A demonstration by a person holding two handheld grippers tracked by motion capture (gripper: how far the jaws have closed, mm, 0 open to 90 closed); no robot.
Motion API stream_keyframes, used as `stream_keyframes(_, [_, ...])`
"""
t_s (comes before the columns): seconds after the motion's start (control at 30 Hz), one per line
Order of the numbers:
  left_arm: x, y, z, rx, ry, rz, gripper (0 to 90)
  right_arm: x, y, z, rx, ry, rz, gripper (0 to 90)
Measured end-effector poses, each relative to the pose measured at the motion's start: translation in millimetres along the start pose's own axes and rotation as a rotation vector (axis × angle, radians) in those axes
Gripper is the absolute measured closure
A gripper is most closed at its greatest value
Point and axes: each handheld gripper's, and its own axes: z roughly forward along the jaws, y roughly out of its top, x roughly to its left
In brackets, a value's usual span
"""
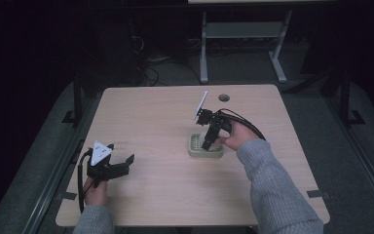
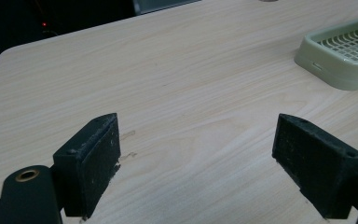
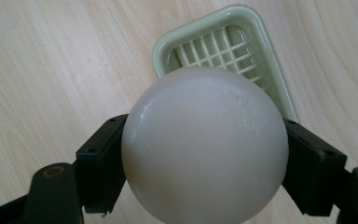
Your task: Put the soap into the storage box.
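Observation:
A pale green tray [image 1: 199, 151] with a grid bottom sits on the wooden table right of centre. My right gripper [image 1: 208, 141] points down over this tray, shut on a white ball [image 3: 205, 144]. The ball hangs just above the tray [image 3: 228, 39], pressed between both jaws. My left gripper [image 1: 124, 162] rests low at the table's front left, open, nothing between its jaws. In the left gripper view the two fingers [image 2: 93, 163] stand wide apart over bare wood, with the tray [image 2: 342, 53] off at the upper right.
The table [image 1: 156, 126] has a round cable hole [image 1: 224, 97] near its far edge. Behind it, on the dark floor, stand a white desk frame [image 1: 241, 44] and some cables.

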Motion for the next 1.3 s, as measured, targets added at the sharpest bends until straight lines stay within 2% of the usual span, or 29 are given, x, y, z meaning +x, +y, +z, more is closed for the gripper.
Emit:
stream_keyframes(0.6, [-0.1,0.0,0.1,0.001,0.0,0.002,14.9,-13.7,6.5,18.3,0.016,-0.004,0.035,23.6])
stream_keyframes(1.3, [0.8,-0.2,-0.2,0.004,0.001,0.001,14.9,-18.6,14.5,36.0,0.033,-0.017,0.028,23.5])
